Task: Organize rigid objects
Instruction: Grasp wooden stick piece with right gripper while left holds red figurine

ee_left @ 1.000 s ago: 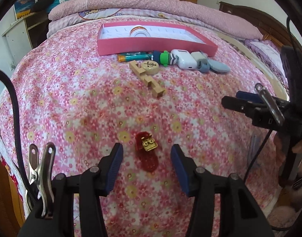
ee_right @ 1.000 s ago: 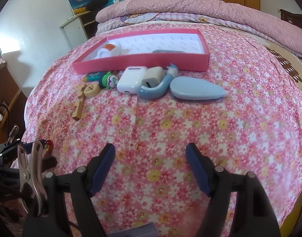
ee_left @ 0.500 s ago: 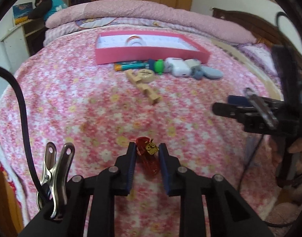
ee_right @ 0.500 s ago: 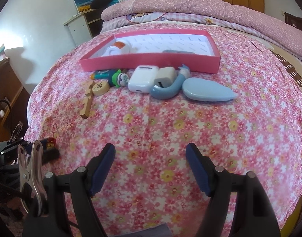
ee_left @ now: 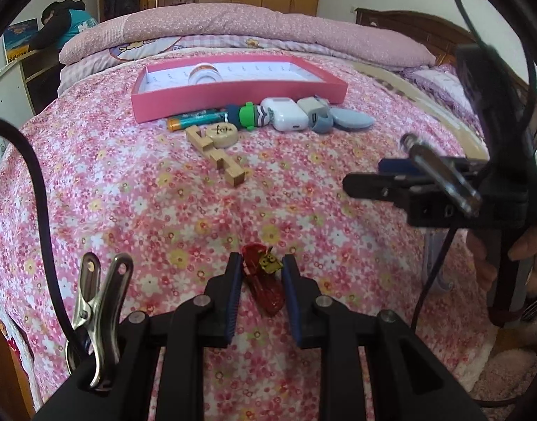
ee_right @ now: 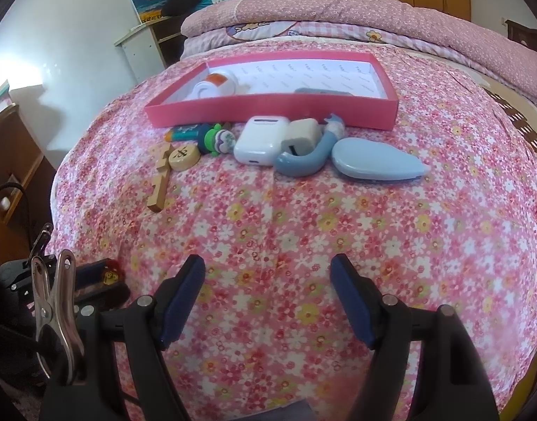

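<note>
Left gripper (ee_left: 259, 270) is clamped on the small red toy (ee_left: 261, 277), blue pads pressing both its sides. Toy has a yellow face piece on top and sits low at the near end of the floral bedspread (ee_left: 128, 193); can't tell if it has lifted clear of the cloth. Right gripper (ee_right: 268, 294) has its jaws spread wide with nothing between them, hovering over bare bedspread. In the left wrist view it shows at the right edge, held by a hand (ee_left: 528, 256).

Further out, well apart from the toy: a wooden puzzle piece (ee_left: 216, 154) with a round wooden disc (ee_left: 223, 133) against it. Just behind those, a row along the near wall of the pink tray (ee_left: 240, 100): battery (ee_left: 194, 119), green and navy figure (ee_left: 247, 115), white earbud case (ee_left: 286, 117), grey block (ee_left: 312, 108) inside a curved blue piece (ee_right: 303, 165), flat blue oval case (ee_right: 377, 165). The tray already holds a white roll with orange on it (ee_right: 216, 86), and a flat greyish thing low behind the near wall, too hidden to name.

Step in hand, by judgement: grasp on the red toy done, carry to tray not begun. Next move calls for a lift, then a long reach forward over the row of objects and the tray's near wall, and release onto the bare tray floor. Toy is small, so tilt during the carry is the likely slip risk.
</note>
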A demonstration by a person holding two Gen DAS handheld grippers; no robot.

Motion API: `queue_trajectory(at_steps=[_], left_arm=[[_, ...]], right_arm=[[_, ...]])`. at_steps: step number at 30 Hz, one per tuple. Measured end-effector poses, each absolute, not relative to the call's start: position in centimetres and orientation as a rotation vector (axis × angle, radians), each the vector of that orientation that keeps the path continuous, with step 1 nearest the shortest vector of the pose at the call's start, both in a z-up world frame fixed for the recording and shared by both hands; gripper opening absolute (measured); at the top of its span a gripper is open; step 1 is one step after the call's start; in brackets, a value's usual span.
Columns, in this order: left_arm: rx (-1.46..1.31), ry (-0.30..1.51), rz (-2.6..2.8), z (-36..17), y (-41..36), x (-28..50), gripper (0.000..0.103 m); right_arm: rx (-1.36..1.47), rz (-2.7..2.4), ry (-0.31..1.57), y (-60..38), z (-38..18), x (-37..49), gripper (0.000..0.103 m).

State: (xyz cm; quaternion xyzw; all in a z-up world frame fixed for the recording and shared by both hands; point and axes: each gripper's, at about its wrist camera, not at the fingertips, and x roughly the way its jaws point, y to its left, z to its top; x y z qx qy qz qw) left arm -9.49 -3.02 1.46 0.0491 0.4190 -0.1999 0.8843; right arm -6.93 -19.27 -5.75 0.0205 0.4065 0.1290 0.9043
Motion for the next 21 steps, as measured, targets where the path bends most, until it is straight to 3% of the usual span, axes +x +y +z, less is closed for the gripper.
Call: queue_trajectory(at_steps=[9, 15, 21], left_arm=[[0.017, 0.859, -0.242, 2.9, 1.2, -6.7, 0.024], [-0.052, 0.891, -0.21, 2.2, 3.4, -5.4, 0.024], [-0.071, 0.9, -0.213, 1.8, 3.6, -5.2, 0.024]], right_arm=[[0.031, 0.34, 0.838, -15.7, -5.0, -6.0, 0.074], [-0.006, 0.428, 0.864, -12.2, -4.9, -4.5, 0.038], [-0.013, 0.45, 0.879, -9.9, -4.8, -2.2, 0.03]])
